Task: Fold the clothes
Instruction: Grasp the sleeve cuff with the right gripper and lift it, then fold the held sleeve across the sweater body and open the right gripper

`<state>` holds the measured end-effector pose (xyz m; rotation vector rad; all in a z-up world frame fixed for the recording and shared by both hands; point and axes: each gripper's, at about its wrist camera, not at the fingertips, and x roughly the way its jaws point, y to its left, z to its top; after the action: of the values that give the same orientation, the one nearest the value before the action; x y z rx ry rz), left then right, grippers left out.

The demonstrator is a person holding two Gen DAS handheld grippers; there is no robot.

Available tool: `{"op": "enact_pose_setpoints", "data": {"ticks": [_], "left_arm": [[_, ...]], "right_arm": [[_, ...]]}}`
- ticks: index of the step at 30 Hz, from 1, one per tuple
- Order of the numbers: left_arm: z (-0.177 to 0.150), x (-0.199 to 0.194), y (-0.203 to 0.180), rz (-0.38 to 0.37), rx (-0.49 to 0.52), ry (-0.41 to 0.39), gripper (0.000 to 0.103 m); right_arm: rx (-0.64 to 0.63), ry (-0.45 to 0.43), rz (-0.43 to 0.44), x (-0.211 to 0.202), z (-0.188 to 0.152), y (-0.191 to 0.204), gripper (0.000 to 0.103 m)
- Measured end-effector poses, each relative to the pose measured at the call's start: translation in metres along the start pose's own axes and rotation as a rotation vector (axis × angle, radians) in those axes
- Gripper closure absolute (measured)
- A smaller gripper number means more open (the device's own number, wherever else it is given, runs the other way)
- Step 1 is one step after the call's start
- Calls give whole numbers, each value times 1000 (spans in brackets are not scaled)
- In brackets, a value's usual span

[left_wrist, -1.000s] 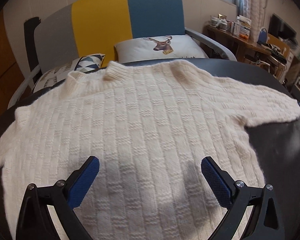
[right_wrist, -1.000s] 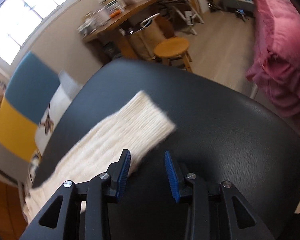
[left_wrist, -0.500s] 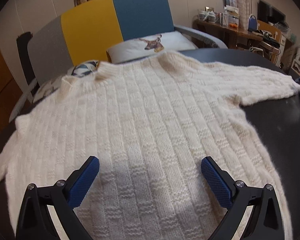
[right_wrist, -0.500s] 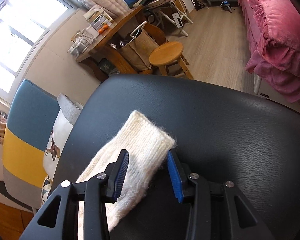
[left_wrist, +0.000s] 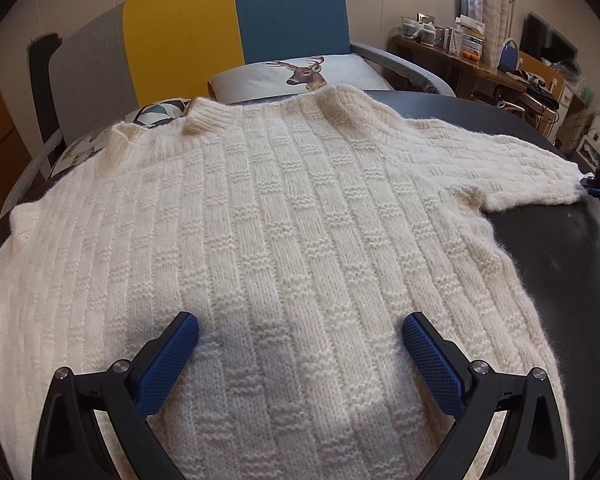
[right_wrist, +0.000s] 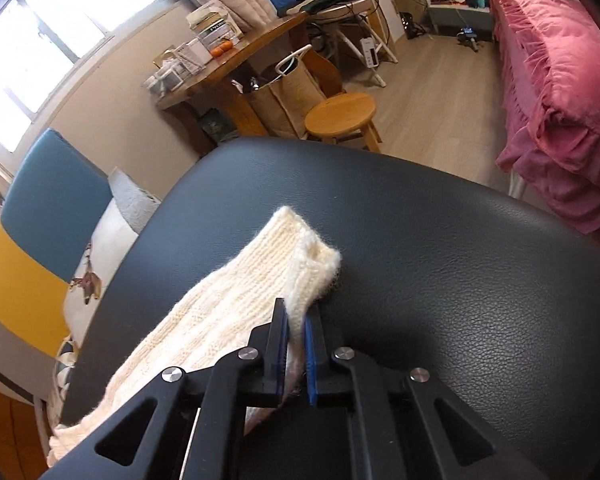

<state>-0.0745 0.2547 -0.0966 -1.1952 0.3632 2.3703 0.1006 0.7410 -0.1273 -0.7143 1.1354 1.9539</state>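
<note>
The sweater (left_wrist: 284, 240) lies flat on the black table (right_wrist: 440, 280), collar away from the left gripper (left_wrist: 300, 344), whose jaws stand wide apart just above the lower body, gripping nothing. The right gripper (right_wrist: 296, 336) is clamped on the sleeve (right_wrist: 236, 304) near its cuff edge (only a thin pinch of knit sits between the pads). To fold the sleeve well, I judge it should lift just enough to clear the table, then carry across toward the body, with the left gripper pinning the body against dragging.
</note>
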Motion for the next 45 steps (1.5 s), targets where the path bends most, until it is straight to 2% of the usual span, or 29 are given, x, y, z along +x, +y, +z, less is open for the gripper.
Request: {"op": "enact_pose_setpoints", "data": {"ticks": [4,10,14,18,29,33,37,40,45], "left_arm": [[1,-4,1,-1,-4,-8,0],[9,-22,2,-8,-1,-65,0],[15,-31,16,-14,-51,-79,0],[20,-39,35,-25,-119,-89,0],[44,-65,81,-69,-272,-158,0],[57,-73,92,-92,-312,-173,0],[68,-84,99,-26,-299,-208,0],[71,-88,109,-35,-298,-208,0],[70,-87,140,-35,-372,-204,0]], "right_arm": [[34,-9,41,-11,-2,2,97],[-3,-24,120,-38,0,27,97],[-45,-26,179,-57,-1,55,97],[-106,-10,272,-76,-17,97,97],[-252,78,490,-108,-87,214,97],[-289,149,576,-112,-120,248,97],[-329,231,642,-110,-153,278,97],[-347,298,688,-105,-183,299,97],[-367,403,759,-95,-231,325,97]]}}
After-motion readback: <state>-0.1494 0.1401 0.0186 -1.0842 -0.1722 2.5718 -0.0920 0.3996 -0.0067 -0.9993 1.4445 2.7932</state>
